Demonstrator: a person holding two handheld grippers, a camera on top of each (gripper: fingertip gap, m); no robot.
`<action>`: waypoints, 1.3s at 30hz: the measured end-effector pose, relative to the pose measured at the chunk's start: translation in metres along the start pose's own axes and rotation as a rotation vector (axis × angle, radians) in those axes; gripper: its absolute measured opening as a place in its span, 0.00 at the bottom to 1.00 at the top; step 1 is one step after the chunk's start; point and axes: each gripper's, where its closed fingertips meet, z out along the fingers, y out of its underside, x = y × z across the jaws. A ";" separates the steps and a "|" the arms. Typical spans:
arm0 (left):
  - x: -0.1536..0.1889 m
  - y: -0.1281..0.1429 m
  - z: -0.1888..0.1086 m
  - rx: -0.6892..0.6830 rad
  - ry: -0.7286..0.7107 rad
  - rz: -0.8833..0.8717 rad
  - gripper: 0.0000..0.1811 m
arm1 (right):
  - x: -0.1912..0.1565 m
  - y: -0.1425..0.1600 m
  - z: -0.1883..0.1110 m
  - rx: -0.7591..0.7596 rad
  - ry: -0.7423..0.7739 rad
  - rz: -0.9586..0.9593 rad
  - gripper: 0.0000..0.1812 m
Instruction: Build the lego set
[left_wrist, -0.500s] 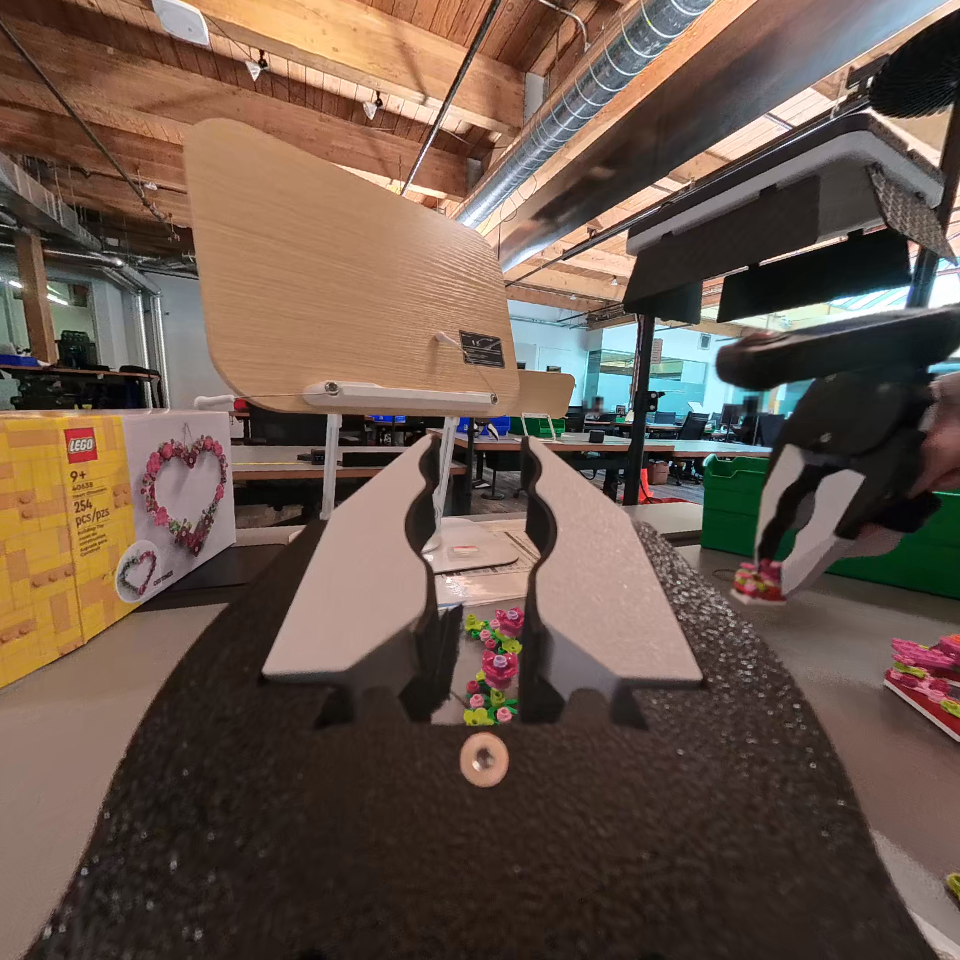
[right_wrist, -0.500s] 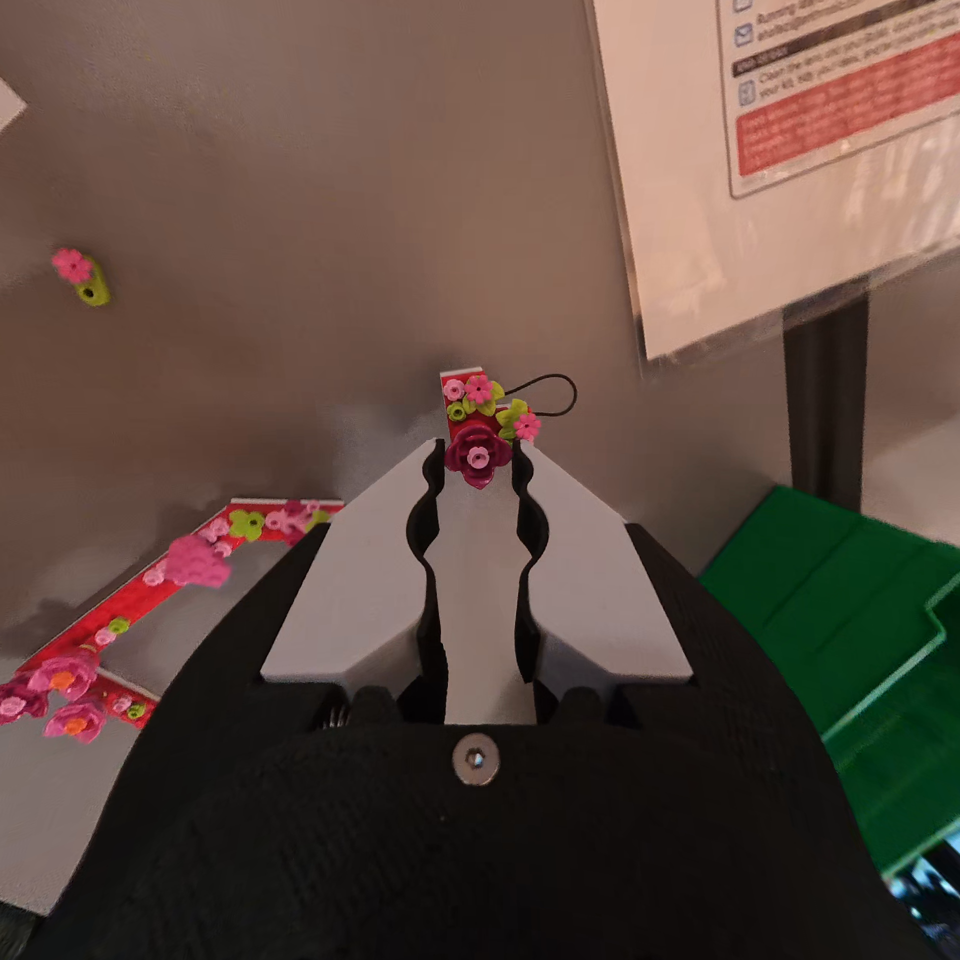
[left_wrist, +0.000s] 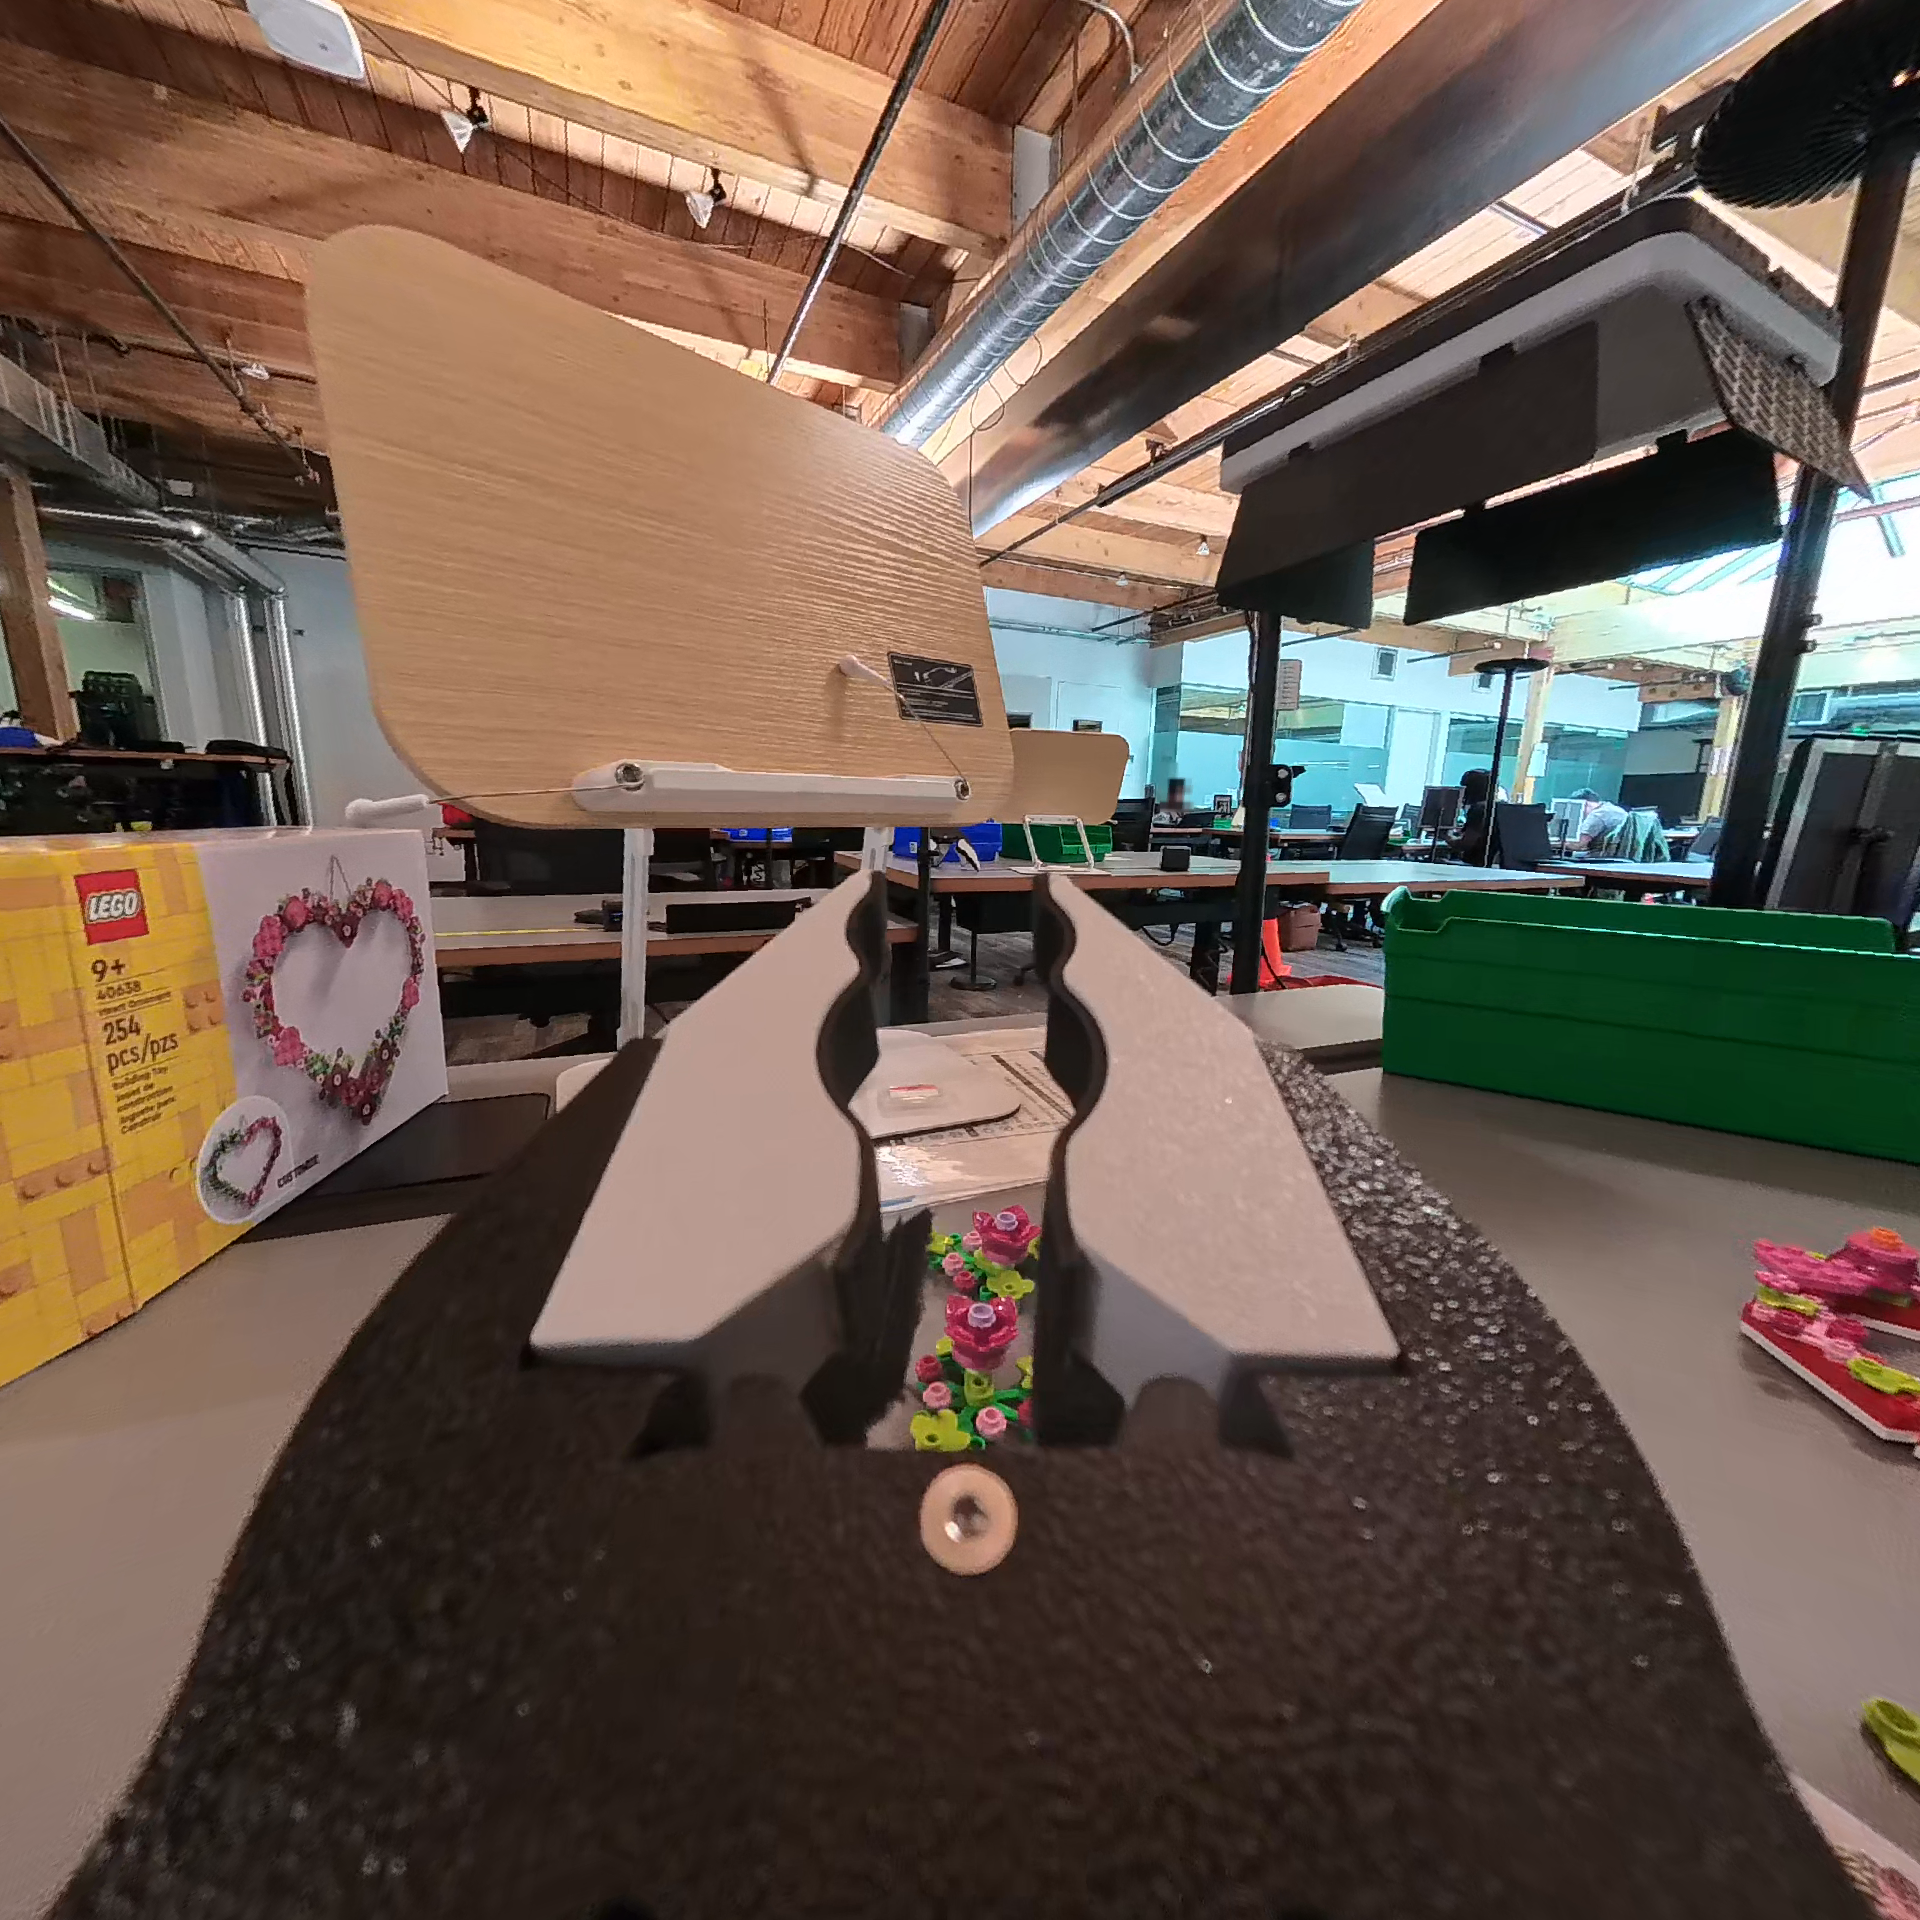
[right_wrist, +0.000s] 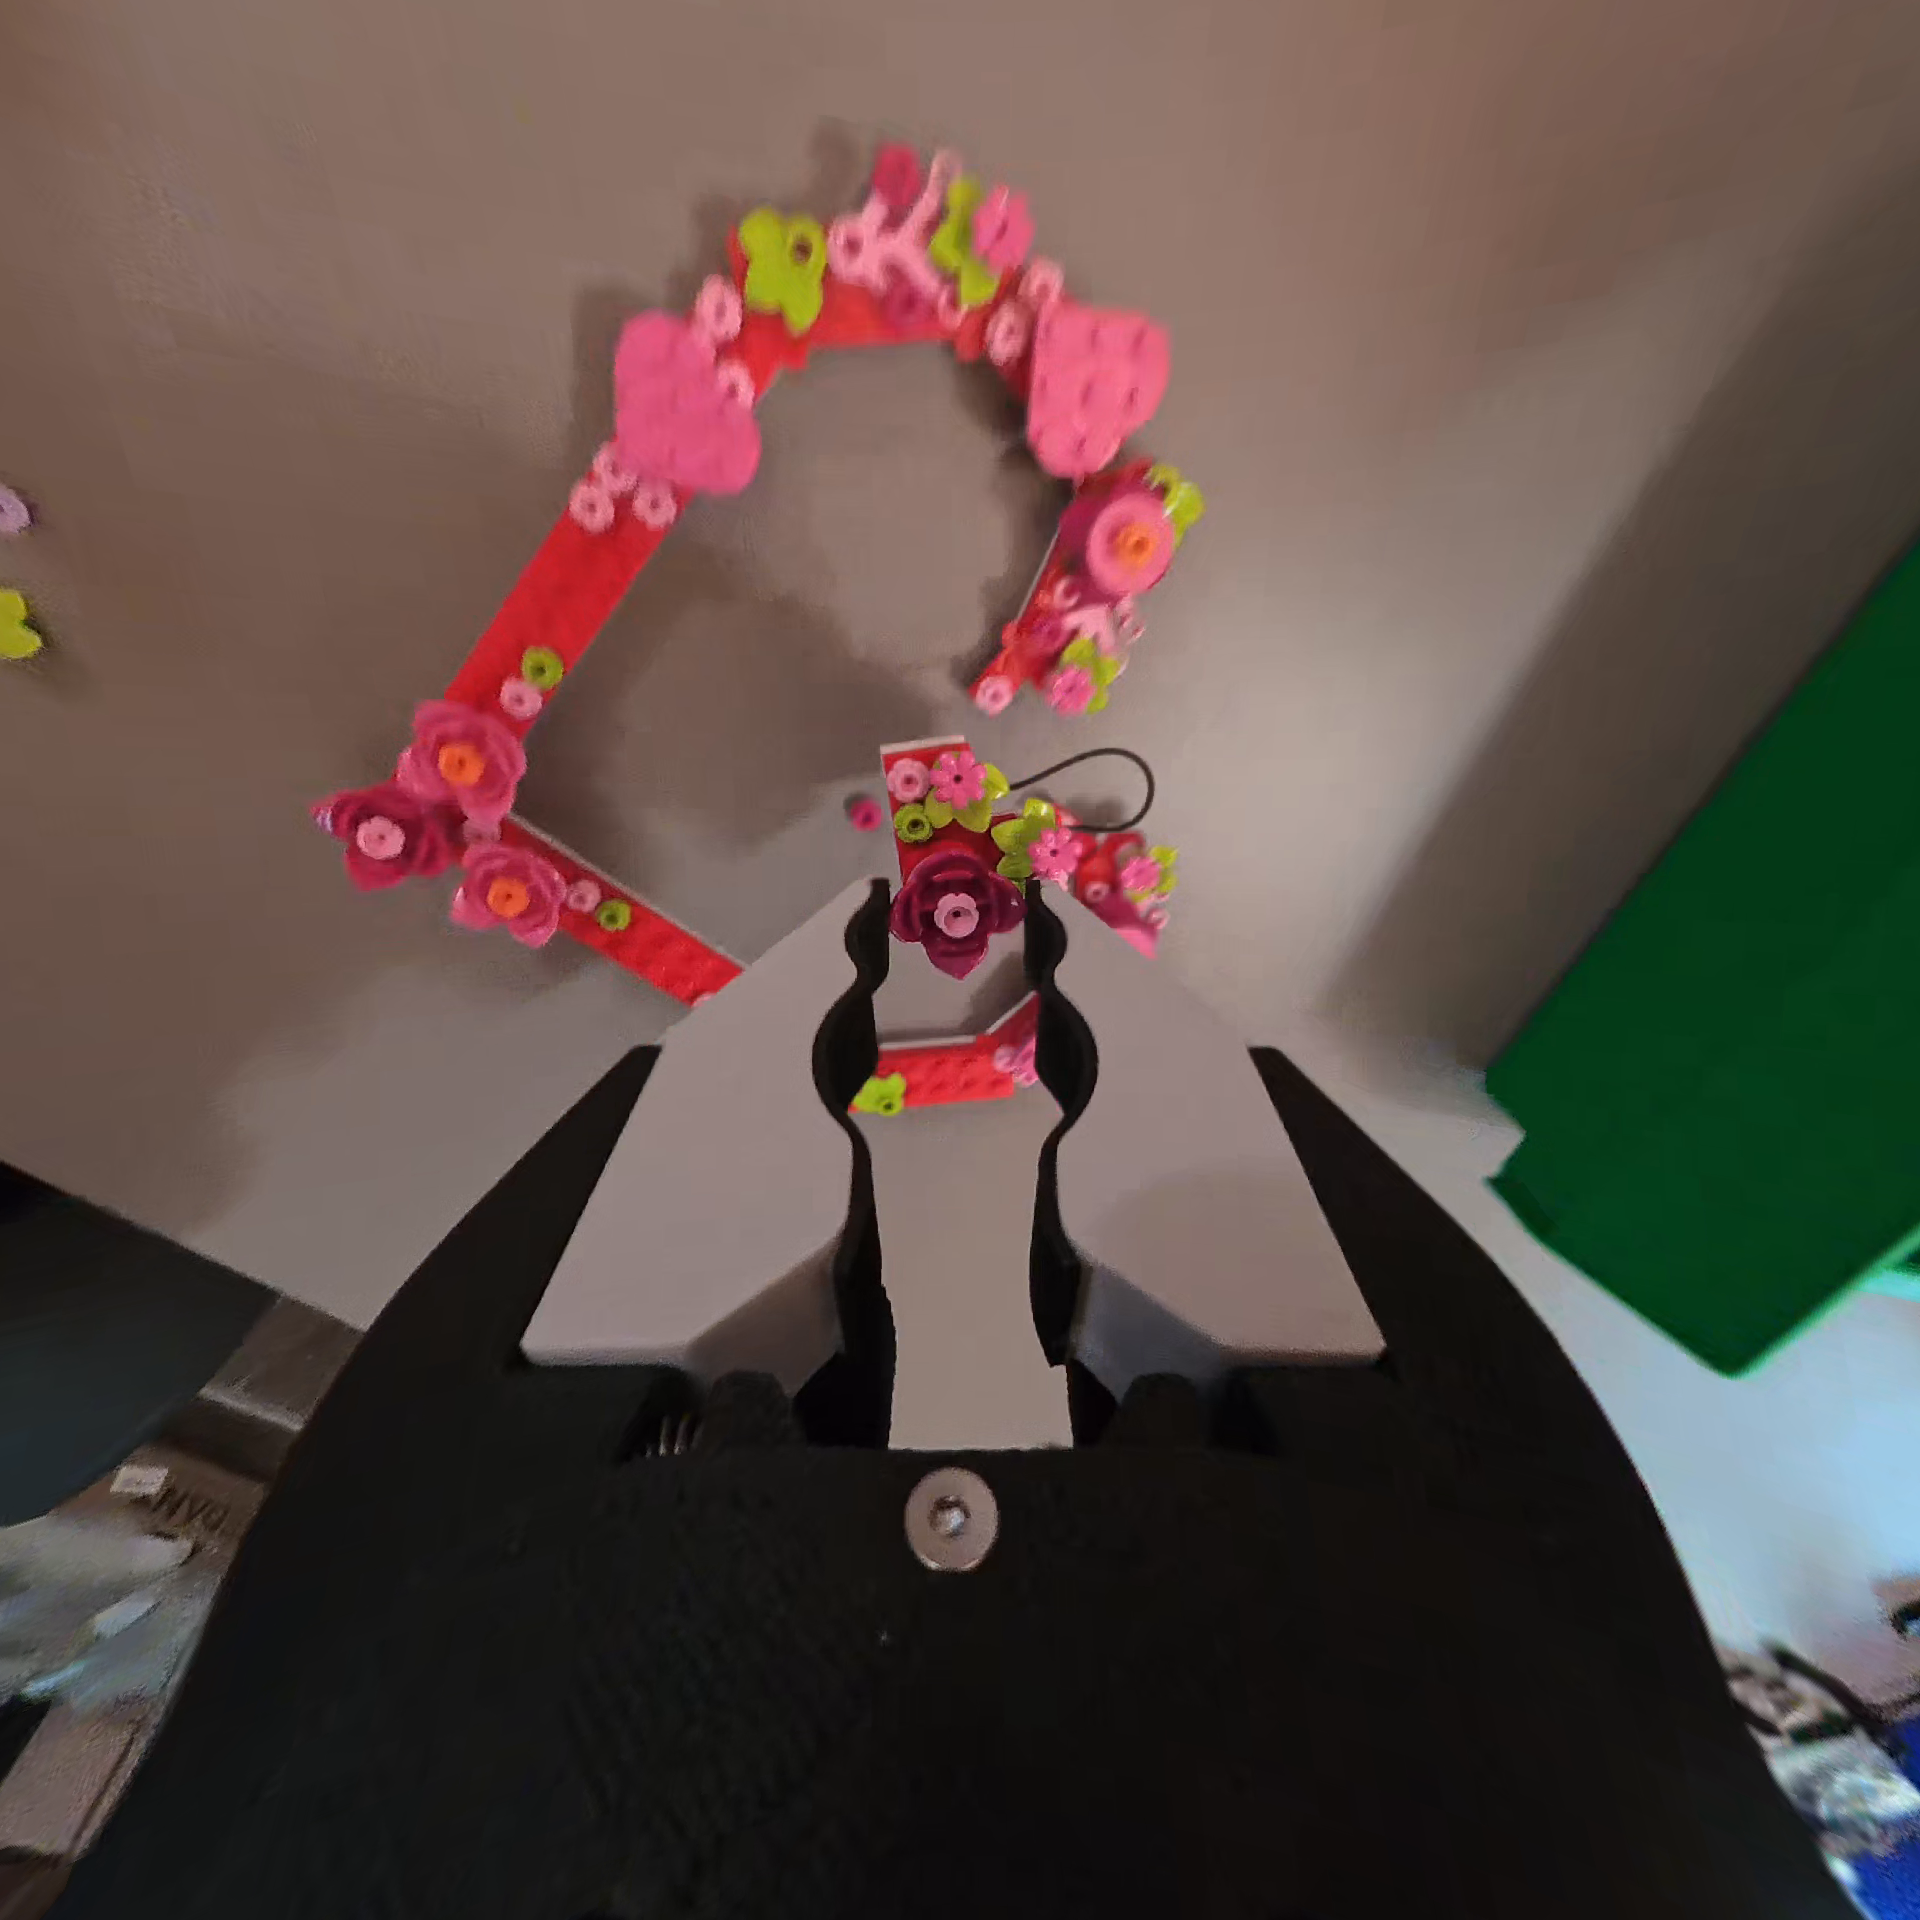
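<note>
Right hand-held gripper (right_wrist: 954, 896) pinches a flowered red segment (right_wrist: 940, 831) (dark rose at the tips) above the heart frame (right_wrist: 582, 592) on the tabletop (right_wrist: 312, 260). Left hand-held gripper (left_wrist: 956, 894) spread, over a flower piece (left_wrist: 977, 1335).

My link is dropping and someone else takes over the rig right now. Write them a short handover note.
Right tool: shut on a red flower segment with a black loop, held near the heart frame.
Left tool: jaws apart around a small flower cluster; grip unclear.
Done: heart frame mostly flowered, lying on the table, open on one side.
Left: probably fit the held segment into that gap, then add the loose bits.
</note>
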 end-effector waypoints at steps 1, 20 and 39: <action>0.000 0.000 0.000 0.000 0.001 -0.002 0.13 | -0.004 0.006 0.003 -0.012 -0.005 0.007 0.13; 0.005 0.003 0.001 -0.023 0.026 -0.014 0.13 | -0.020 0.040 0.023 -0.159 0.010 0.295 0.13; 0.007 0.005 0.001 -0.028 0.039 -0.007 0.11 | 0.026 0.125 -0.004 -0.178 0.105 0.585 0.13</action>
